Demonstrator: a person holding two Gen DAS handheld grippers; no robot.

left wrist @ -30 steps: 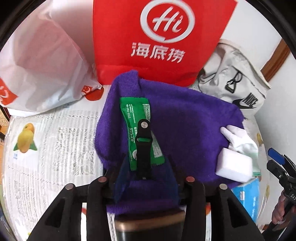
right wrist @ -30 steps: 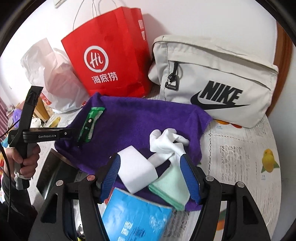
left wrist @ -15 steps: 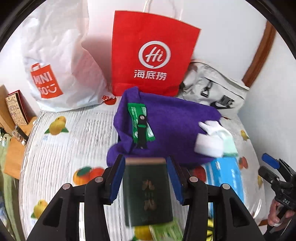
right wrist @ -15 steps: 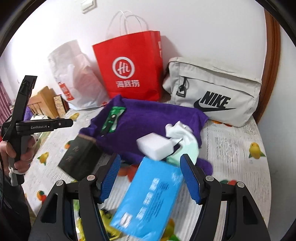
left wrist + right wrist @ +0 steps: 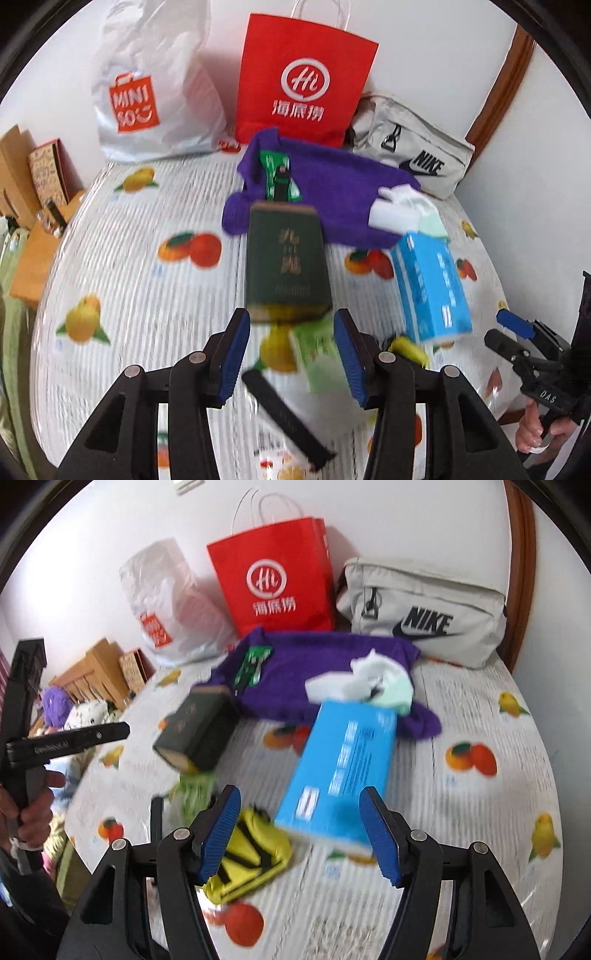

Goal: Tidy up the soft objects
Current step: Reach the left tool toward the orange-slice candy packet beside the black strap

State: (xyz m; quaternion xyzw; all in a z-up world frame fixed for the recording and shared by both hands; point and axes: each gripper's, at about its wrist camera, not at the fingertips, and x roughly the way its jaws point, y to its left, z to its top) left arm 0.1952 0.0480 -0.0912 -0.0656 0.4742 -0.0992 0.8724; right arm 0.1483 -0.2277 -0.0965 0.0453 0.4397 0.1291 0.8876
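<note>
A purple towel (image 5: pixel 332 188) (image 5: pixel 314 664) lies at the back of the table. On it are a green packet with a black clip (image 5: pixel 279 177), a white sponge (image 5: pixel 393 218), a white cloth (image 5: pixel 369 664) and a mint cloth (image 5: pixel 399 694). My left gripper (image 5: pixel 291 354) hovers over the near table with its jaws opening and nothing between them. A dark green box (image 5: pixel 286 262) lies just beyond its tips. My right gripper (image 5: pixel 301 830) is open above the near end of a blue tissue pack (image 5: pixel 343 764), without touching it. A yellow pouch (image 5: pixel 251 853) lies by its left finger.
A red paper bag (image 5: pixel 306 77), a white plastic bag (image 5: pixel 147 92) and a grey Nike bag (image 5: pixel 424 613) stand along the back wall. A light green packet (image 5: pixel 321 354) and a black strip (image 5: pixel 284 417) lie under the left gripper. Cardboard boxes (image 5: pixel 99 672) sit at the left.
Both grippers have drawn back from the purple towel, so more of the table shows. The dark green box has slid out from between the left fingers, which have spread a little.
</note>
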